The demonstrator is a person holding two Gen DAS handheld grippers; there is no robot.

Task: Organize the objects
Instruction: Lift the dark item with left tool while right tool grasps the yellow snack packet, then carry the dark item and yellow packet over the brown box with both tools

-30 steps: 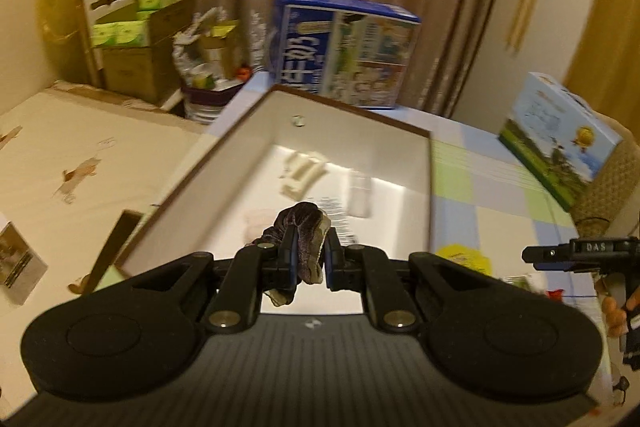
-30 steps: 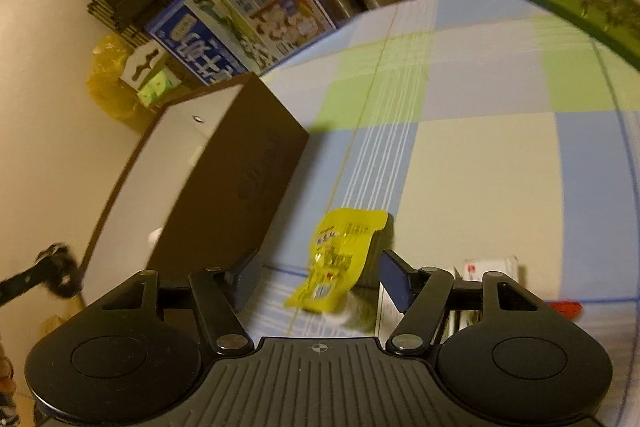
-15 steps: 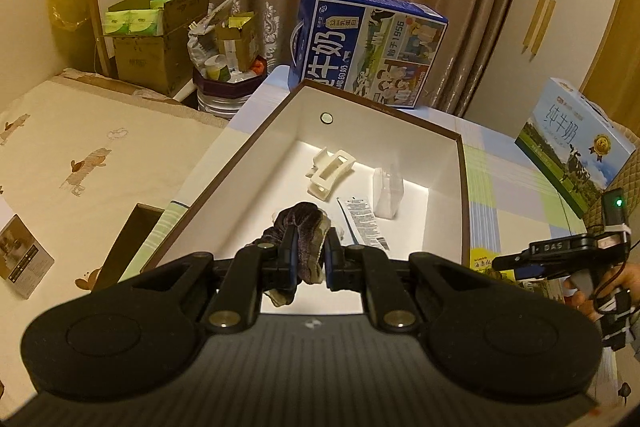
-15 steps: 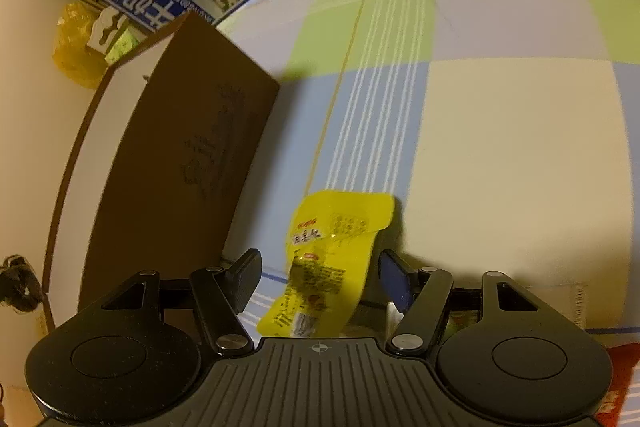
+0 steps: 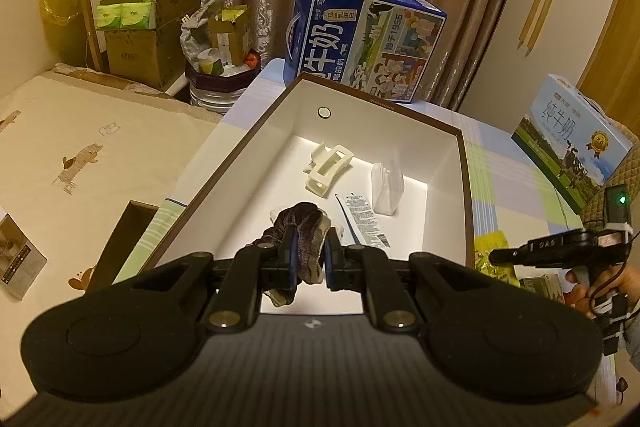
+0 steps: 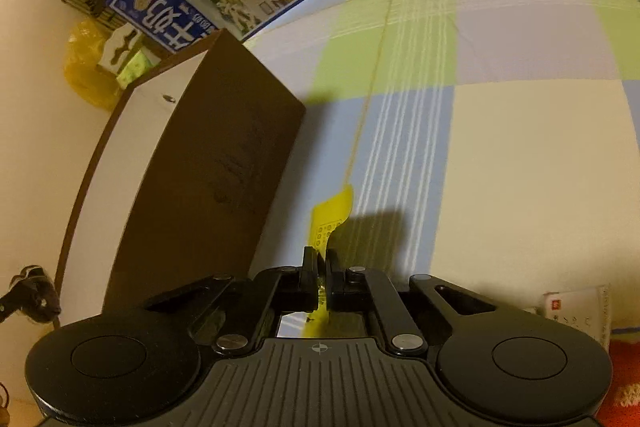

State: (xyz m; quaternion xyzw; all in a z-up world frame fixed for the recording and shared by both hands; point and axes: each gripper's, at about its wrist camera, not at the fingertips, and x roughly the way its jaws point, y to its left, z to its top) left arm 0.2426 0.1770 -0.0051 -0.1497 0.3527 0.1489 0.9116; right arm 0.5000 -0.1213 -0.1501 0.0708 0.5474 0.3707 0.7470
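Scrunchie (image 5: pixel 306 227) above box rim (image 5: pixel 465 187) — interior roomy

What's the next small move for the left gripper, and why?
Probably open the left gripper and let the scrunchie drop. It is clamped on the scrunchie and already sits over the open box, above bare floor near the white hair clip. The right gripper, shut on the yellow packet, is outside the box.
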